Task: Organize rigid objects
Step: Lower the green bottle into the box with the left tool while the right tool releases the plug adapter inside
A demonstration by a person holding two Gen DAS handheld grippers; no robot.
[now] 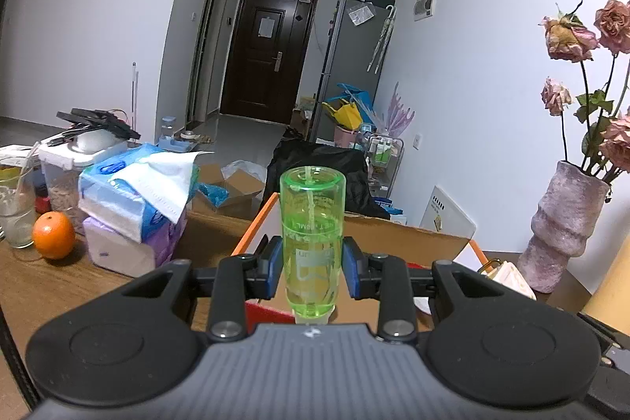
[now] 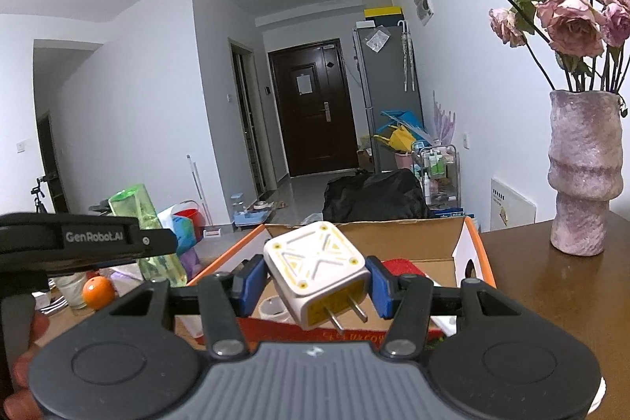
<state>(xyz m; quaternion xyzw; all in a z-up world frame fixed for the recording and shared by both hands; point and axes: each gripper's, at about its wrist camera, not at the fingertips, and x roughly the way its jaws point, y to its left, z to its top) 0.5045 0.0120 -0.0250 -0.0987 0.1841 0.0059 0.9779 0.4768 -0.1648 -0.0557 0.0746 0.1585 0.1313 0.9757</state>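
Observation:
My left gripper (image 1: 313,268) is shut on a clear green bottle (image 1: 312,231), held upside down above the near edge of an open cardboard box (image 1: 393,235) with orange edges. My right gripper (image 2: 317,282) is shut on a white and yellow plug adapter (image 2: 319,272), its two metal prongs pointing back at the camera, held over the same box (image 2: 417,243). In the right wrist view the left gripper (image 2: 90,243) and its green bottle (image 2: 145,223) show at the left. The adapter also shows at the right in the left wrist view (image 1: 508,276).
A red item (image 2: 405,268) and a white roll (image 2: 271,306) lie inside the box. An orange (image 1: 53,235), a glass (image 1: 15,211), tissue packs (image 1: 130,207) and a plastic container (image 1: 67,168) stand at the left. A pink vase of dried roses (image 2: 582,172) stands at the right on the wooden table (image 2: 531,286).

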